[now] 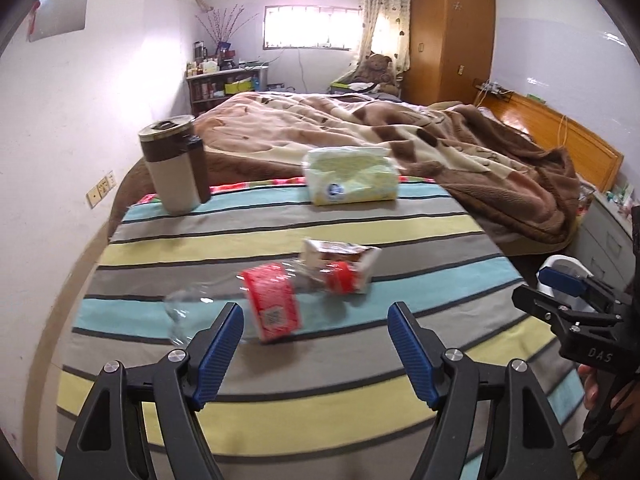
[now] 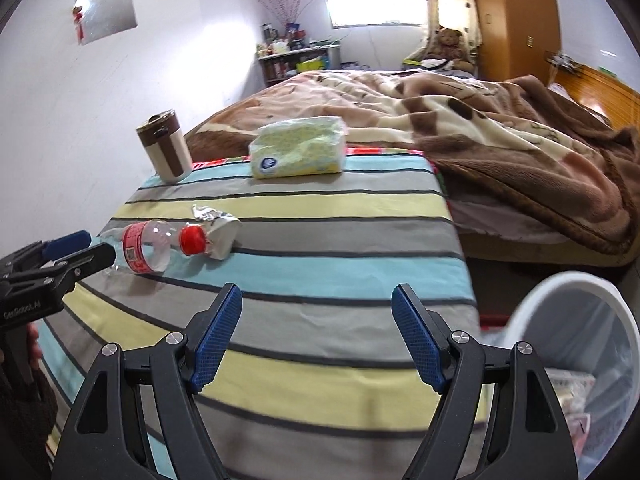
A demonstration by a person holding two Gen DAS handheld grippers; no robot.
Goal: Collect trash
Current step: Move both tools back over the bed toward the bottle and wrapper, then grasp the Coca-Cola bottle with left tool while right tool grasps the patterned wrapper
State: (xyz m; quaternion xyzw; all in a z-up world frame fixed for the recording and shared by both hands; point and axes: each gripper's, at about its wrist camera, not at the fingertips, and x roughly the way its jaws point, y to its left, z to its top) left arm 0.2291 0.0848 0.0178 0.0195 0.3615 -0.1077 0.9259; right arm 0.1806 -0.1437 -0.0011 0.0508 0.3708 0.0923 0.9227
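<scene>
Both jaws spread and empty, the left hand-held gripper (image 1: pixel 316 332) has the plastic bottle (image 1: pixel 264 304) just ahead (crumpled wrapper (image 1: pixel 344 258) touching its cap), the right hand-held gripper (image 2: pixel 316 320) has the white bin (image 2: pixel 576 344) to its right.

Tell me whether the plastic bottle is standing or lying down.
Lying down. The plastic bottle rests on its side on the striped cloth, red cap pointing sideways at a crumpled wrapper.
</scene>
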